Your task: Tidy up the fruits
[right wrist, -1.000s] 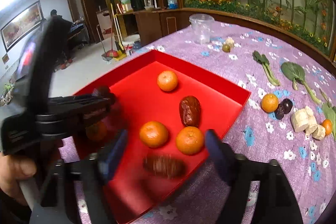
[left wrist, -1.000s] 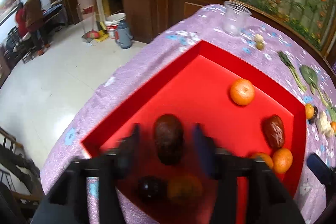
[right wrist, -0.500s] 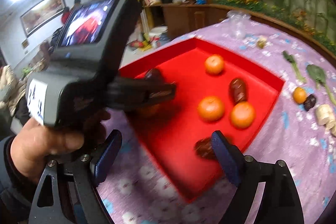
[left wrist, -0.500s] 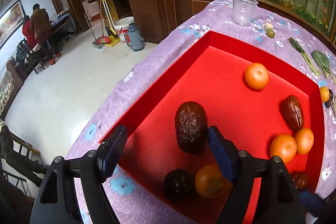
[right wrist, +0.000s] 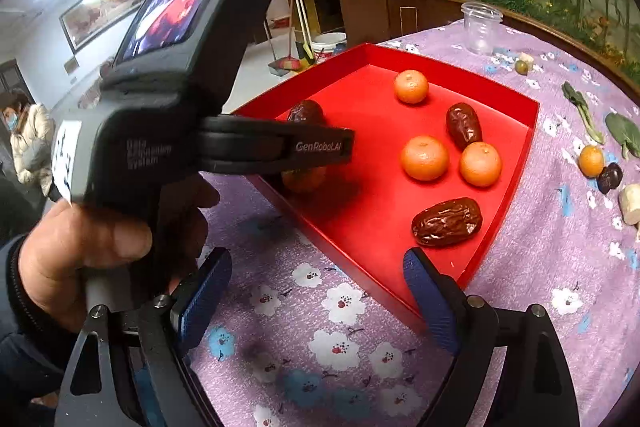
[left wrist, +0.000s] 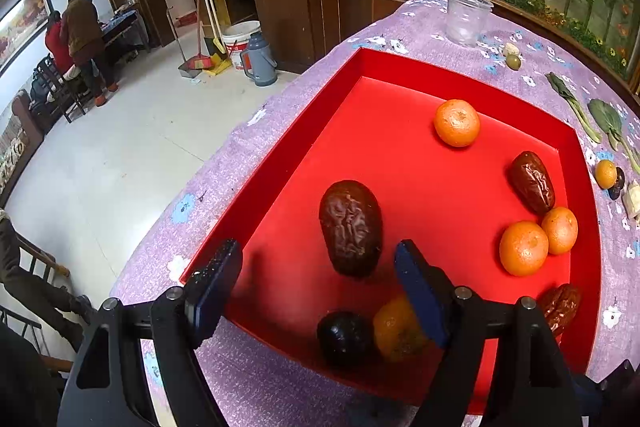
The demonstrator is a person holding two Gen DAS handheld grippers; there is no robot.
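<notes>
**Risk: knocking fruit in a crowded tray**

My left gripper (left wrist: 318,281) is spread wide and empty, with the big date (left wrist: 350,227) just beyond its tips. A careless swing bumps the dark plum (left wrist: 345,337) underneath. The right gripper (right wrist: 316,291) gapes empty over the tray rim (right wrist: 360,279). The loose tangerine (right wrist: 591,160) sits far off on the cloth, a long reach.

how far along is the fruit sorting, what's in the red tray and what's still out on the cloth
Mostly done. The red tray already holds tangerines, wrinkled dates and a dark plum. In hand: nothing; the left gripper and right gripper both show open, empty jaws. Left on the cloth: a small tangerine beside a dark fruit, and a green fruit near the plastic cup.
</notes>
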